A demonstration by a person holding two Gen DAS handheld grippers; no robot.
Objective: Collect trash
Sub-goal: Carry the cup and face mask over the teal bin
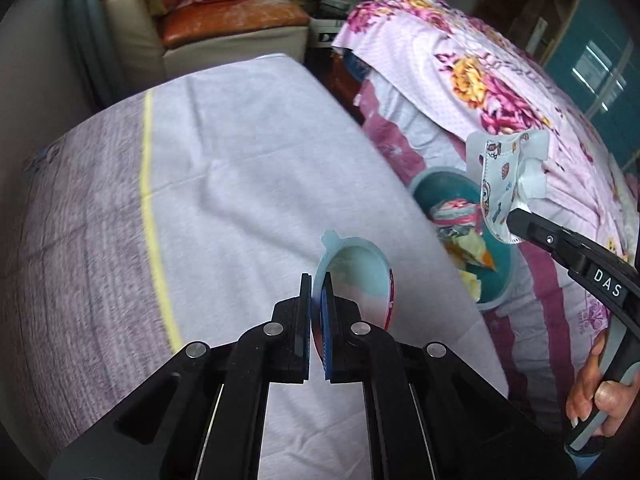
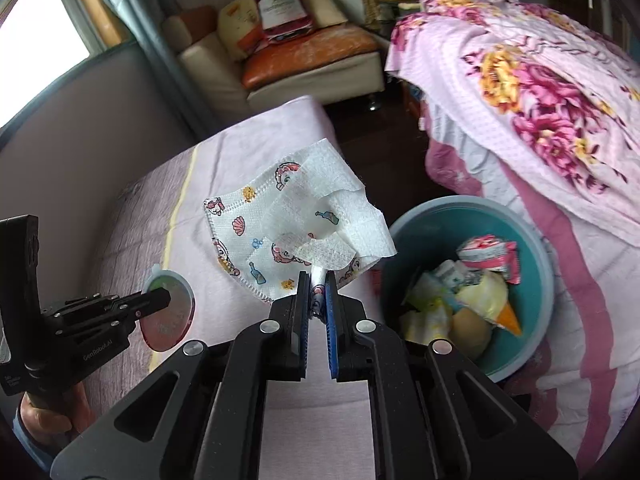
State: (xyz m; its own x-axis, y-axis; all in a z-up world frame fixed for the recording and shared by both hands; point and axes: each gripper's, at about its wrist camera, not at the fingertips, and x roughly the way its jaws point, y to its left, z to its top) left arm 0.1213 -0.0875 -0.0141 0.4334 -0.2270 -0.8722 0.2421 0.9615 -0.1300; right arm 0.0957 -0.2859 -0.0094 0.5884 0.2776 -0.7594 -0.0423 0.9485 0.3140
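Note:
My left gripper [image 1: 317, 284] is shut on the rim of a small empty plastic cup [image 1: 358, 266] and holds it above the bed; the cup also shows in the right wrist view [image 2: 170, 312]. My right gripper [image 2: 318, 278] is shut on a cartoon-print face mask [image 2: 256, 236] together with a white tissue [image 2: 344, 204], held up left of the bin. The mask also shows in the left wrist view [image 1: 498, 184]. A teal trash bin [image 2: 536, 264] with several wrappers and scraps in it stands beside the bed, to the right; it appears in the left wrist view [image 1: 440, 184].
The lilac bed sheet [image 1: 240, 184] with a yellow stripe lies under both grippers. A floral pink quilt [image 2: 540, 120] is heaped on the right behind the bin. A beige armchair [image 2: 312, 64] with bags stands at the back. Dark floor lies between.

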